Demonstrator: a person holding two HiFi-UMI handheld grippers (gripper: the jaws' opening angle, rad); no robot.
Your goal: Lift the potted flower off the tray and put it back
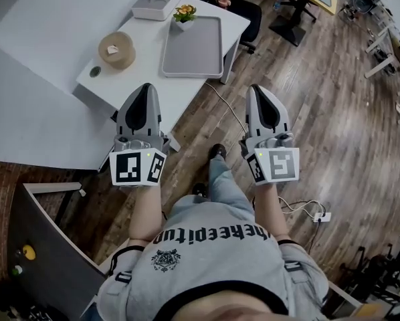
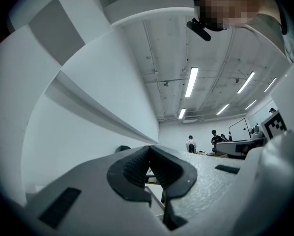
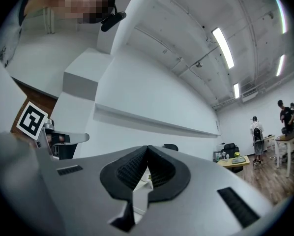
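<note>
Orange and yellow blooms in a small white pot: the potted flower (image 1: 184, 15) stands at the far left corner of the grey tray (image 1: 193, 52). From here I cannot tell whether it sits inside the rim or just against it. The tray lies near the right edge of the white table (image 1: 59, 25). A white box (image 1: 156, 2) sits just left of the flower, and a round tan object (image 1: 116, 49) lies left of the tray, with a small dark disc (image 1: 95, 71) nearer the table's front edge.

Well apart from the flower, the person holds both grippers out side by side. The left gripper (image 1: 145, 89) is over the table's near corner and the right gripper (image 1: 259, 89) is over the wooden floor (image 1: 307, 99). On each, the fingers are pressed together with nothing between them, as the left gripper view (image 2: 149, 149) and right gripper view (image 3: 147, 149) confirm. Each gripper's marker cube faces the person.
</note>
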